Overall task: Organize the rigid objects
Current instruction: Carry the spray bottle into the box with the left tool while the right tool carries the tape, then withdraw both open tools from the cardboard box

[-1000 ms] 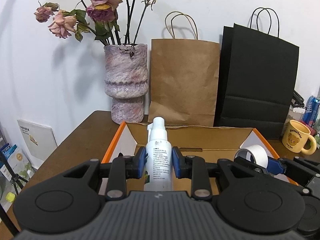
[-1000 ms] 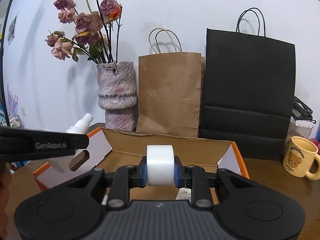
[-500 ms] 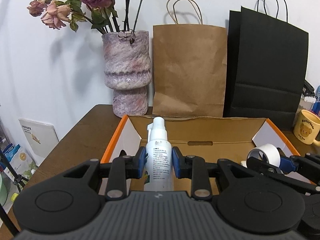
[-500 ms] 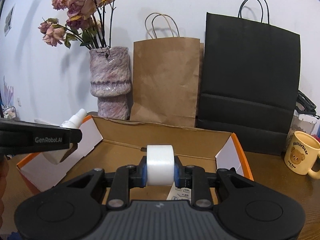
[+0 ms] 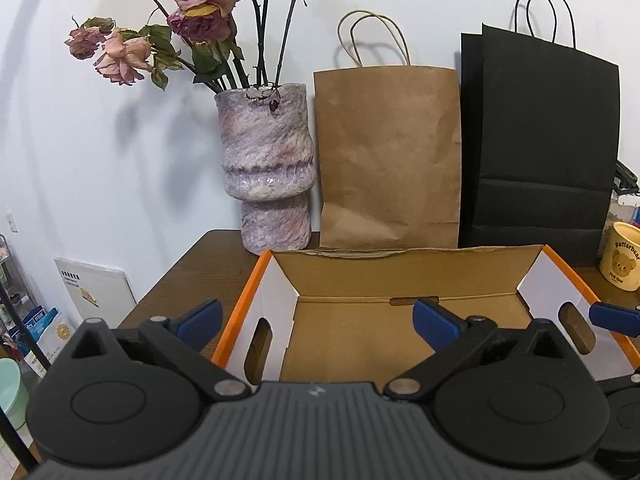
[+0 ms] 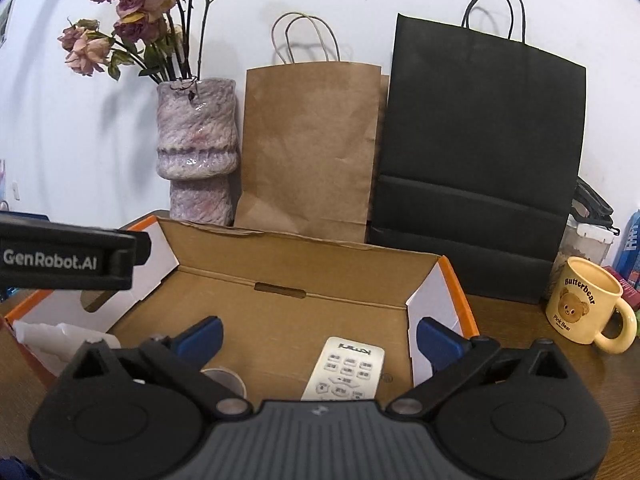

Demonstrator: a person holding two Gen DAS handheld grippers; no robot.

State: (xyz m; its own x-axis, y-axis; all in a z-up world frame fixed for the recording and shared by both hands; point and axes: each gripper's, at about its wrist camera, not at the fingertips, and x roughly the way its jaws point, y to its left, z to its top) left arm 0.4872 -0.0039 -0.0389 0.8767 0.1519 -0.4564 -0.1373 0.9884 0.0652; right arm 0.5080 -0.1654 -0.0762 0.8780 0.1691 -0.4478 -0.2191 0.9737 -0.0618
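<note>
An open cardboard box (image 5: 240, 304) with an orange rim stands on the brown table in front of both grippers. My left gripper (image 5: 318, 318) hangs over the box's left end. Its jaws are opening wide with nothing between them, and the spray bottle does not show in the left wrist view. My right gripper (image 6: 319, 338) is over the box (image 6: 460, 296), jaws opening too, empty. Below its left finger the tape roll (image 6: 224, 378) lies on the box floor, partly hidden. A white remote control (image 6: 344, 368) lies beside it. A blurred white object (image 6: 60, 334) sits low by the left wall; I cannot tell what it is.
Behind the box stand a mottled vase (image 5: 266, 176) of dried roses, a brown paper bag (image 5: 388, 156) and a black paper bag (image 5: 548, 152) against the wall. A yellow bear mug (image 6: 584, 304) stands right of the box. The left gripper's body (image 6: 68, 258) crosses the right wrist view's left edge.
Both grippers went from shut to wide open. The spray bottle has left the left jaws and dropped from view. The tape roll has left the right jaws and lies in the box.
</note>
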